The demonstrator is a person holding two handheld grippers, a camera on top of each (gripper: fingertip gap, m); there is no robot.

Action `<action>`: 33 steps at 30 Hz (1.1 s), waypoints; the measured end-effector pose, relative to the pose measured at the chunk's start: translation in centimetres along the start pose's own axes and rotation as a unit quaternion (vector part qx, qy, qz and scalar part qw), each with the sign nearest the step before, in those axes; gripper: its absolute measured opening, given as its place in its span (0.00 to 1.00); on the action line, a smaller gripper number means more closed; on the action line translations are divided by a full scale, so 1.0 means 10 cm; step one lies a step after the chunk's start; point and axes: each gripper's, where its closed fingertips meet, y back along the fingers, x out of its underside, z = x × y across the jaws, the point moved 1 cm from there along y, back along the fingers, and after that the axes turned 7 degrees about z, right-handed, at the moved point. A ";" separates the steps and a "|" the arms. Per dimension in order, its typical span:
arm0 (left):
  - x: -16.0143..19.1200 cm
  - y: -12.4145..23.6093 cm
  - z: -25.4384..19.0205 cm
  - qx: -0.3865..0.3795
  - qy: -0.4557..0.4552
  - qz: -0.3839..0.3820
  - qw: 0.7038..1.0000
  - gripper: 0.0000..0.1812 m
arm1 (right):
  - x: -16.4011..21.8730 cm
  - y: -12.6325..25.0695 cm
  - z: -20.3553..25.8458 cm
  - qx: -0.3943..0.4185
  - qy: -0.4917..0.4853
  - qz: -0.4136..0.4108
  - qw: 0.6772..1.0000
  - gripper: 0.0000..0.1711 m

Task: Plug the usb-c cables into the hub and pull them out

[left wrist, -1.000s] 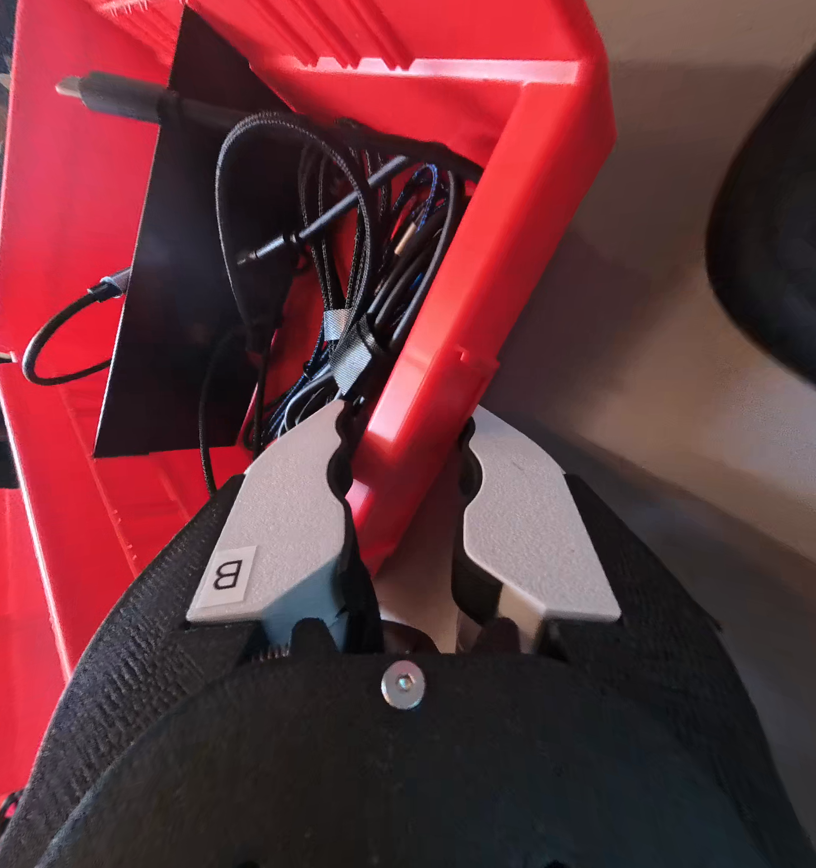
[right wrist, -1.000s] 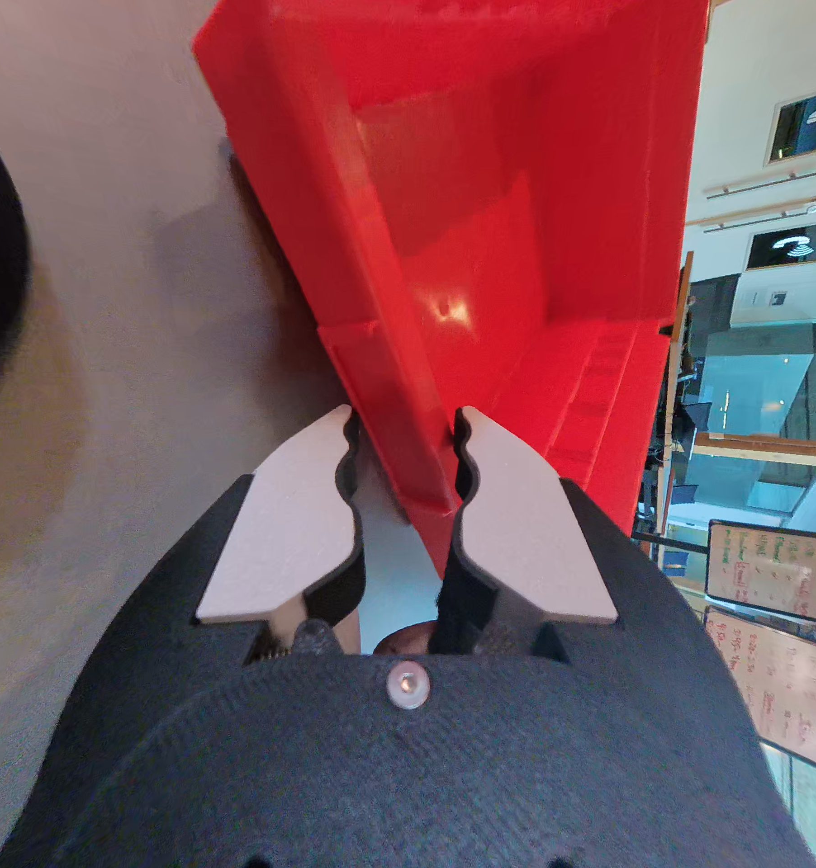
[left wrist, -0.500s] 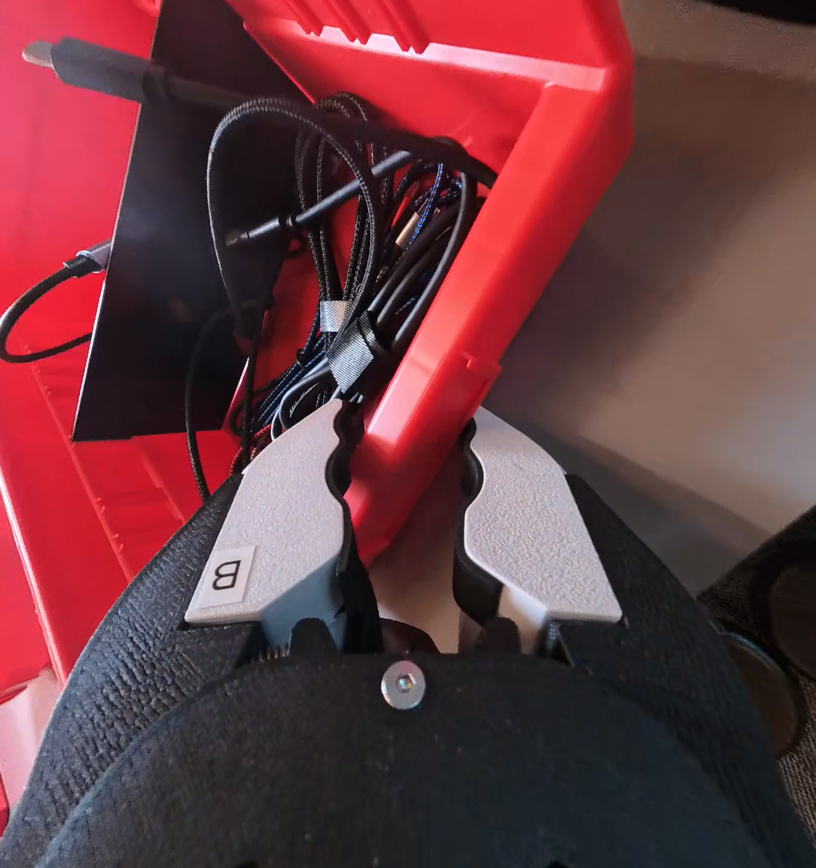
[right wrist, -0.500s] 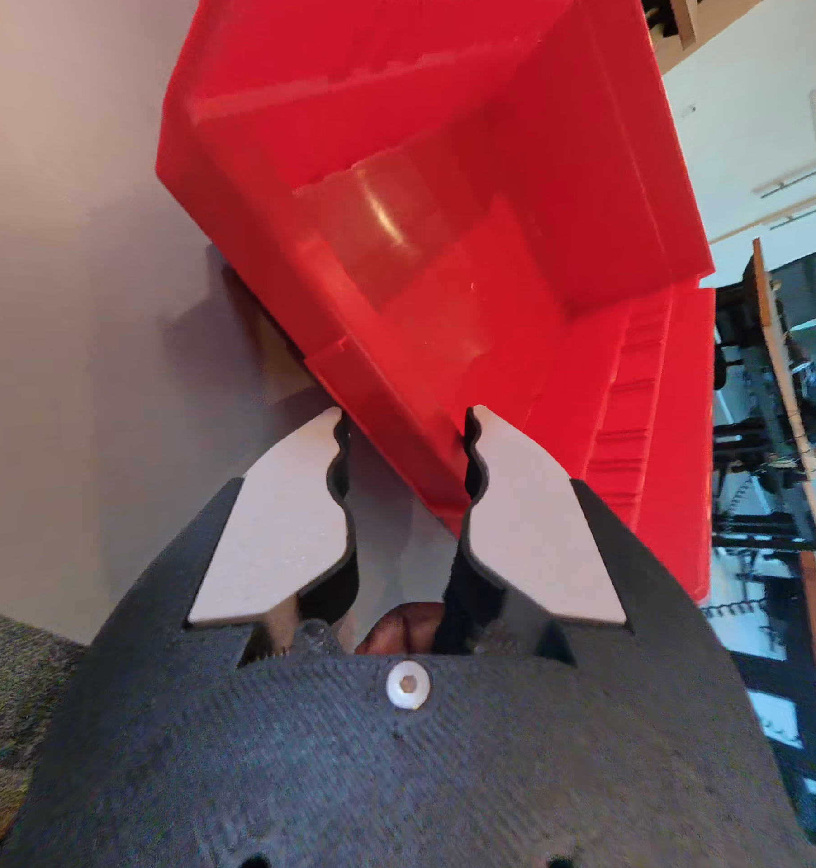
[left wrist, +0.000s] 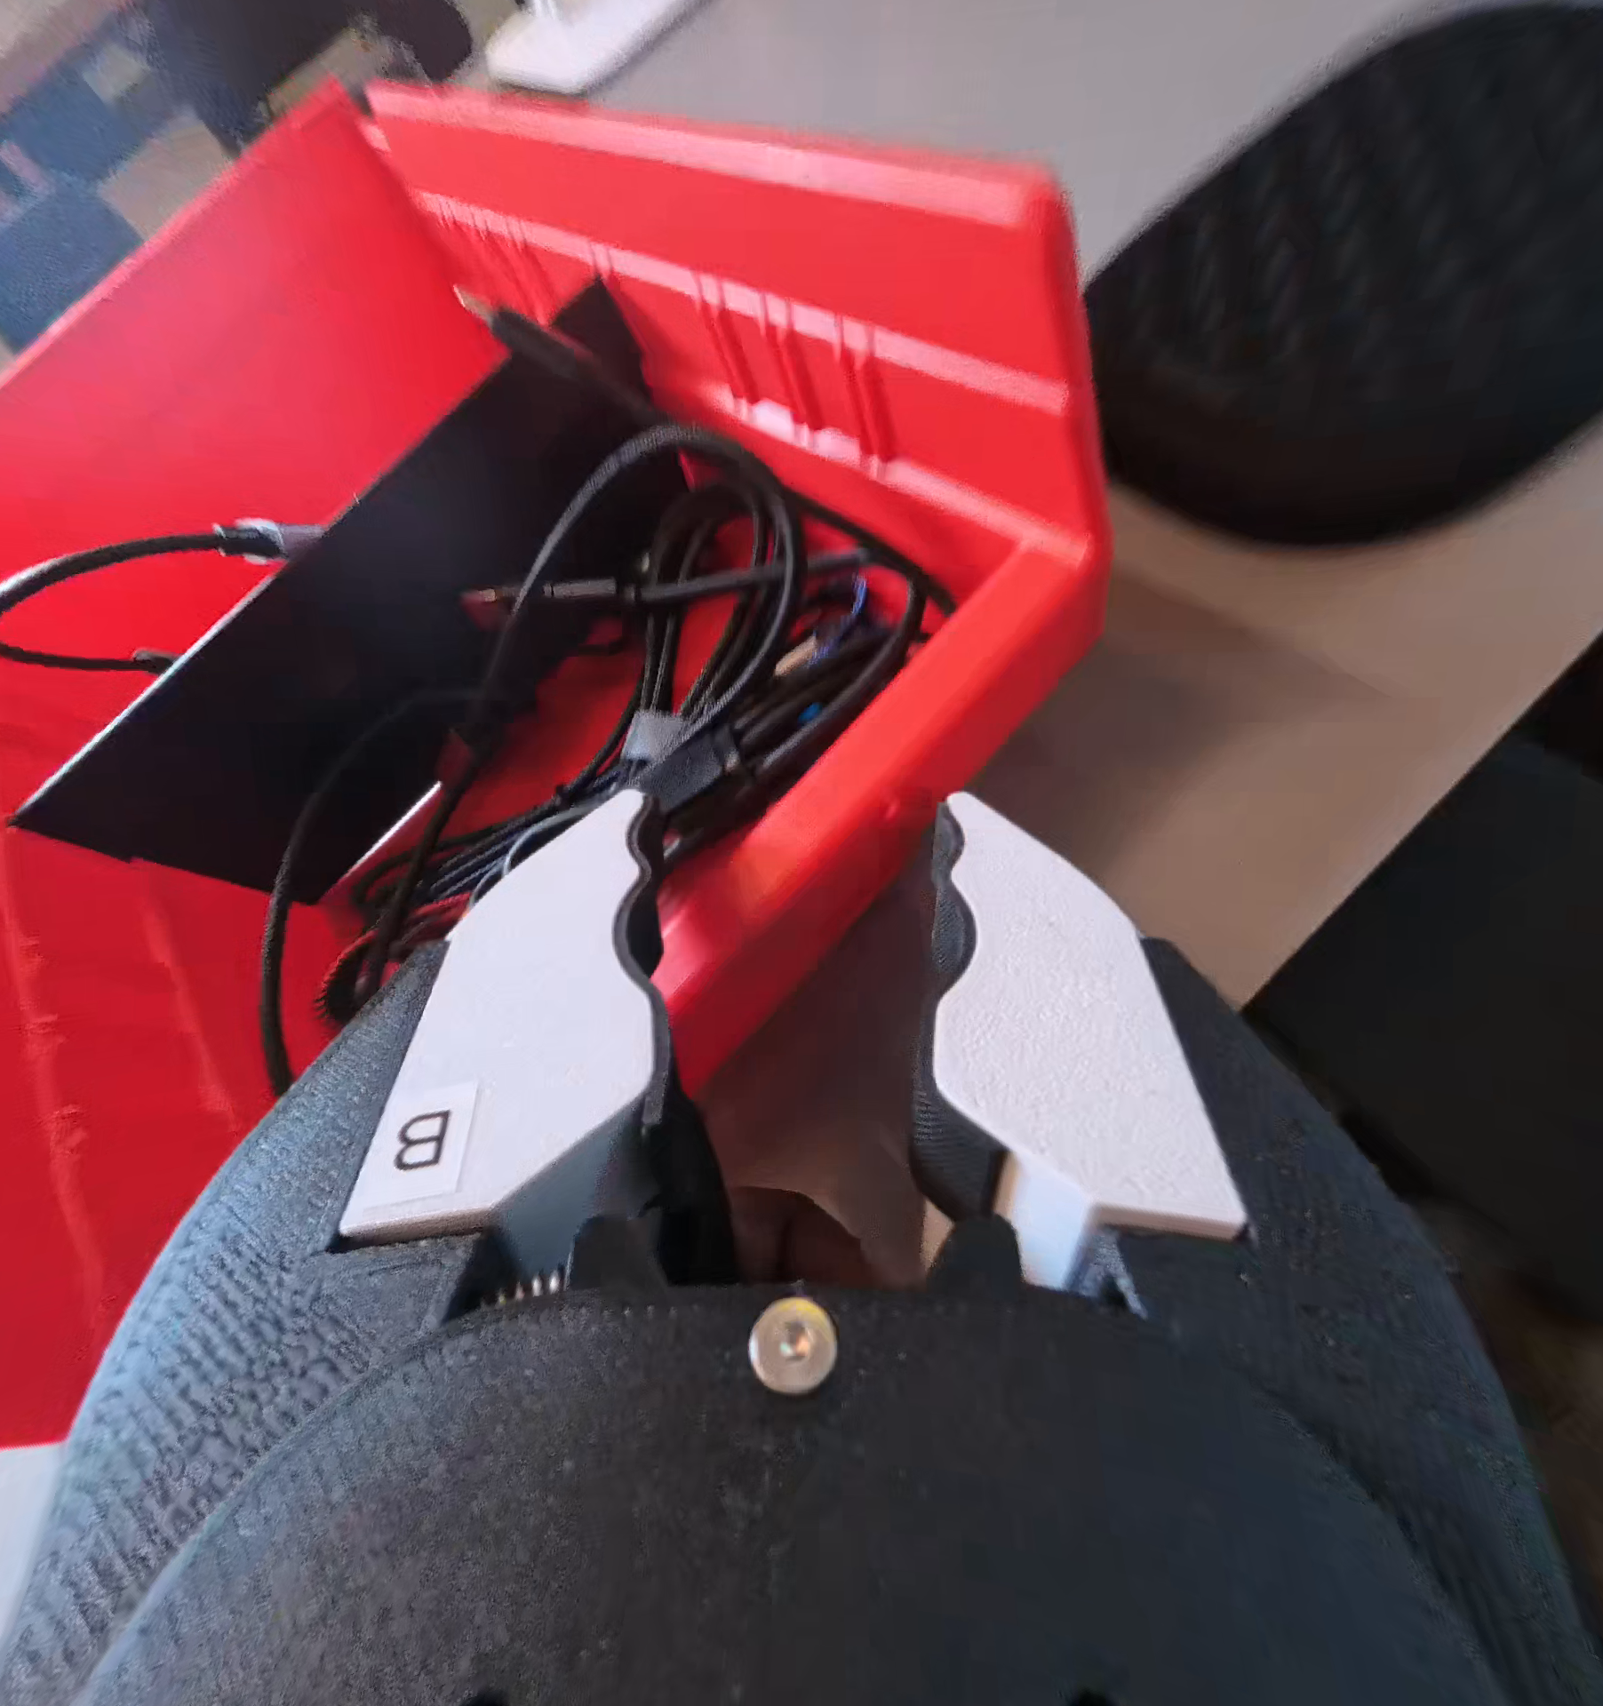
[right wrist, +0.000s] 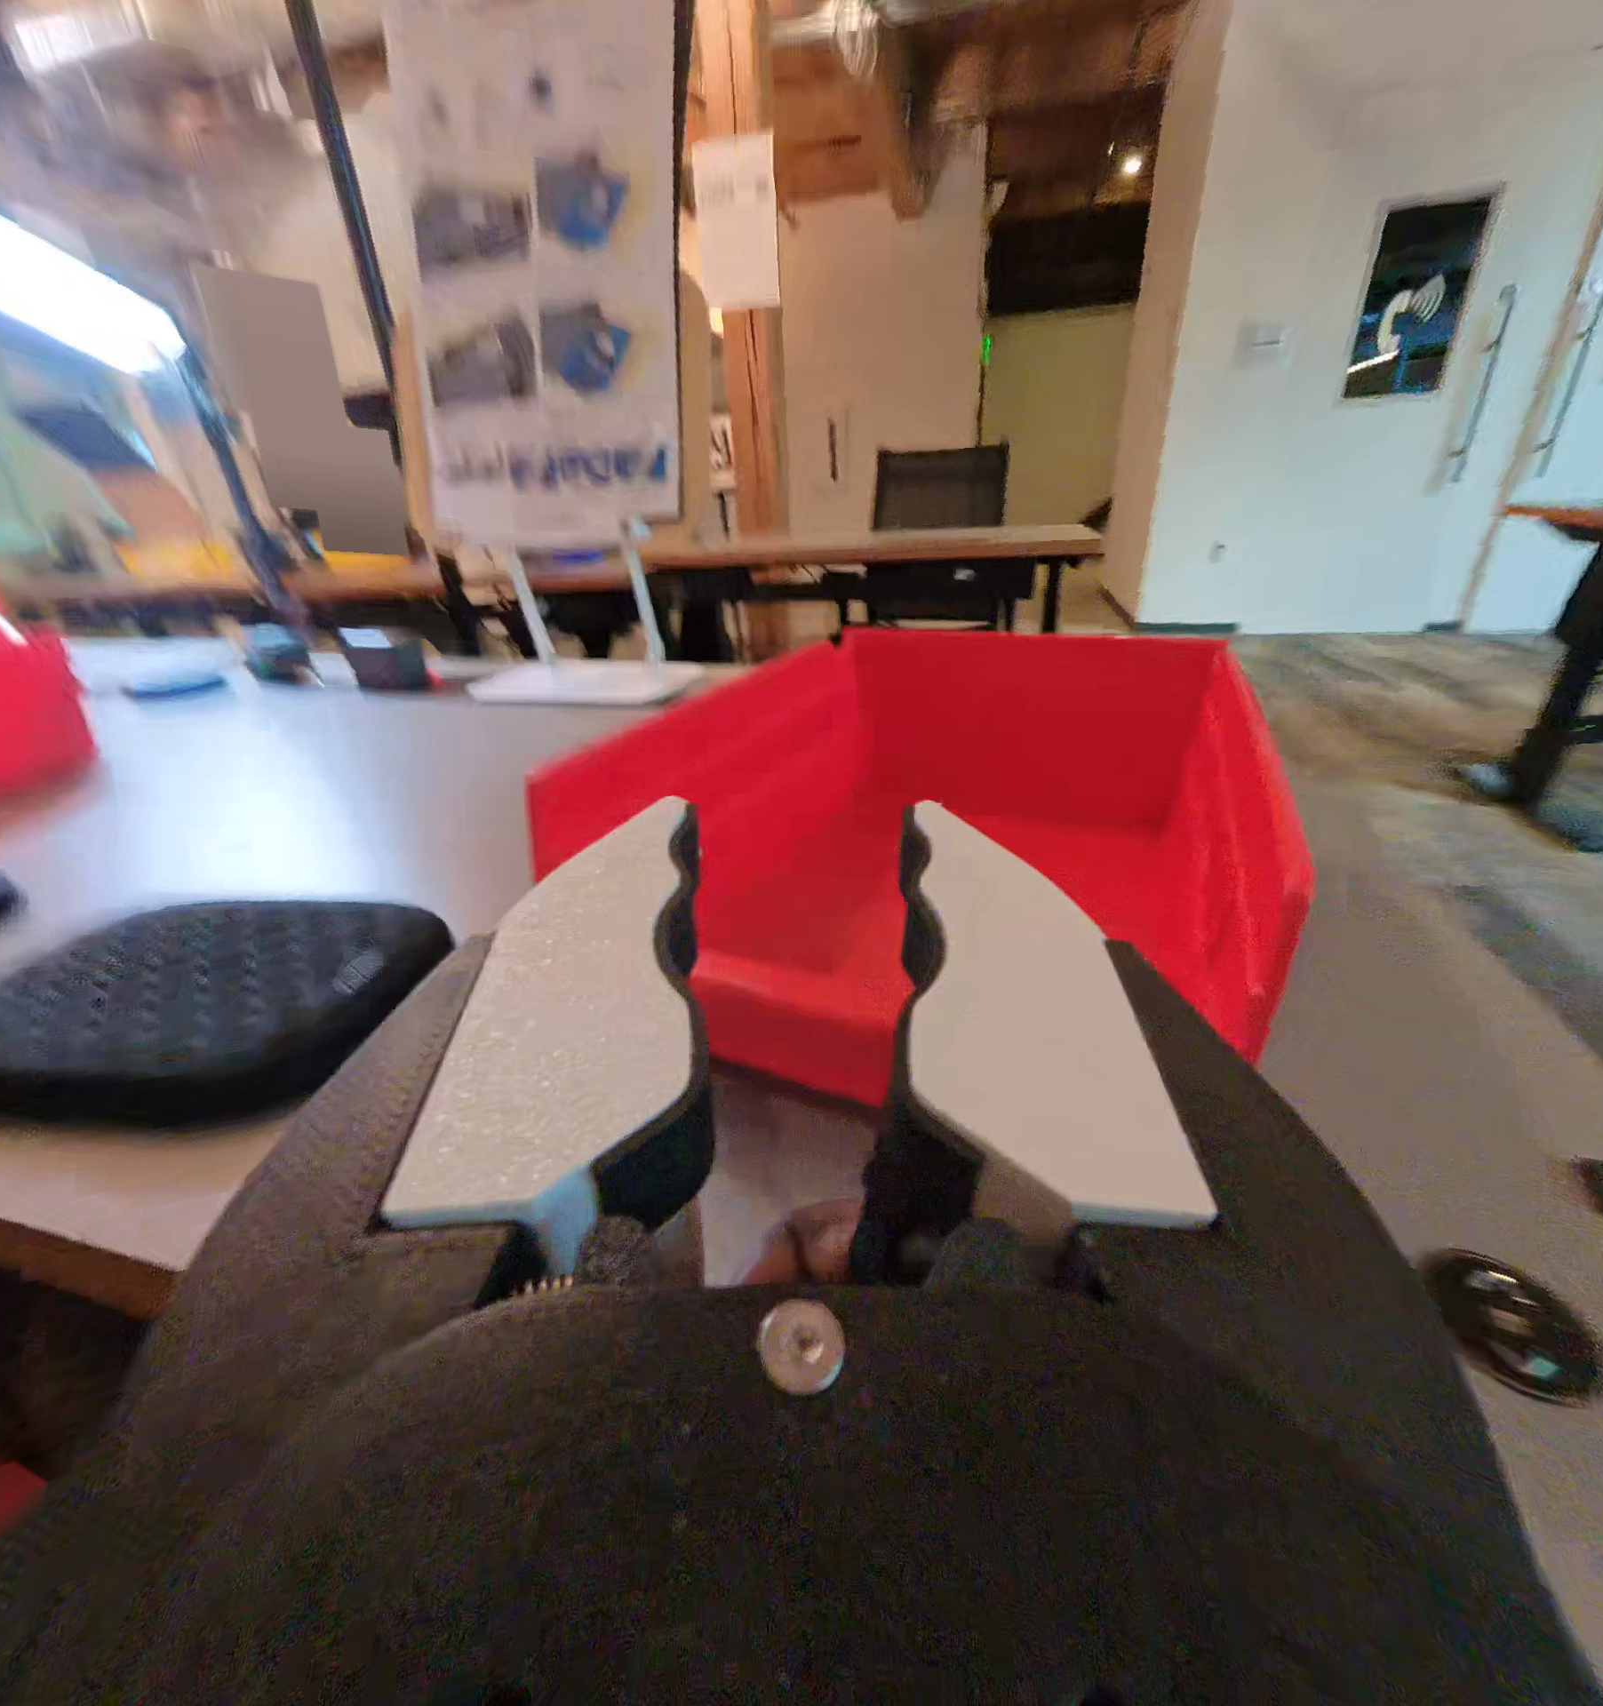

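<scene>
Black cables (left wrist: 687, 646) lie bundled in the right near corner of the red bin (left wrist: 872, 249), beside a slanted black divider (left wrist: 336, 665); one plug points toward the far wall. Left hand-held gripper (left wrist: 793, 835) spread, straddling the bin's near wall; contact unclear. Right hand-held gripper (right wrist: 798, 831) spread, holding nothing, before an empty-looking second red bin (right wrist: 1241, 831) near the surface (right wrist: 272, 766) edge.
</scene>
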 end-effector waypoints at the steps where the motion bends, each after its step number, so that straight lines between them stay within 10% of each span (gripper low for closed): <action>1: -0.09 0.05 -0.03 0.019 0.027 -0.038 0.999 0.32 | -0.07 -0.02 0.06 -0.018 -0.024 -0.006 1.000 0.24; 11: -0.20 0.08 -0.04 0.047 0.095 -0.047 0.993 0.24 | 0.64 -0.45 -0.20 0.137 0.058 0.244 0.958 0.20; 20: -0.83 0.01 0.95 -0.085 0.288 -0.045 0.953 0.28 | -0.32 -0.44 0.28 0.063 0.041 -0.009 0.997 0.18; 33: -0.38 -0.36 1.65 -0.149 0.433 0.009 0.889 0.21 | -0.47 -0.72 0.92 0.022 0.167 0.004 0.986 0.18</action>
